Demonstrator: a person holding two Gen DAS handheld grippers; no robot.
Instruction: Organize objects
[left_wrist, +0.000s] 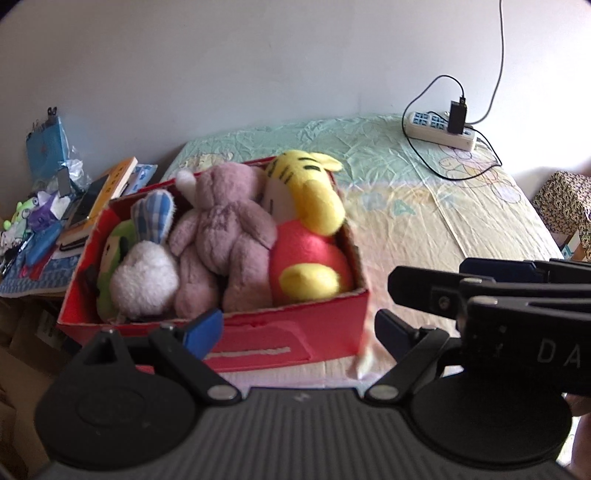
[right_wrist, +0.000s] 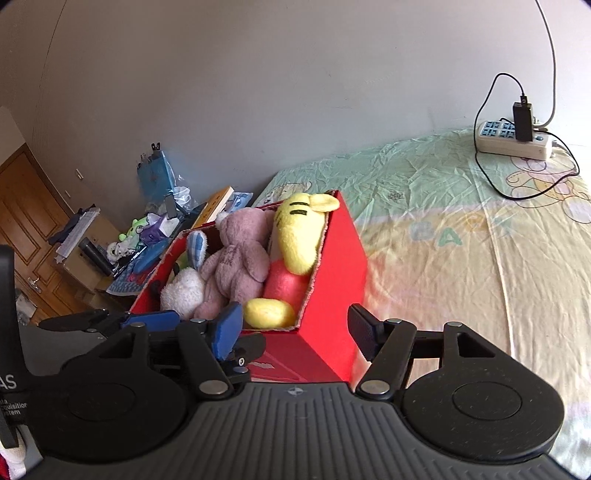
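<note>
With both tongs spread wide and holding nothing, I judge the packing all but done. My left tongs (left_wrist: 295, 332) hang at the near wall of the red box (left_wrist: 288, 332), and my right tongs (right_wrist: 295, 334) sit at its near right corner, close beside the left ones.

The box stands on the bed (left_wrist: 461, 221), near its left edge, and is crammed: a yellow tiger (left_wrist: 314, 206), a mauve bear (left_wrist: 221, 236), a white bunny (left_wrist: 147, 273) and a green toy (left_wrist: 110, 254). No toy lies loose on the sheet, so next I would probably take the box walls from either side, squarely, since cardboard buckles.

My left view shows the green toy and the box's front wall. Only my right view shows the box's right wall (right_wrist: 332, 280), a wooden door (right_wrist: 22, 236) and a dark flask (right_wrist: 94, 254) among the clutter. A power strip (right_wrist: 513, 142) lies well apart, by the wall.
</note>
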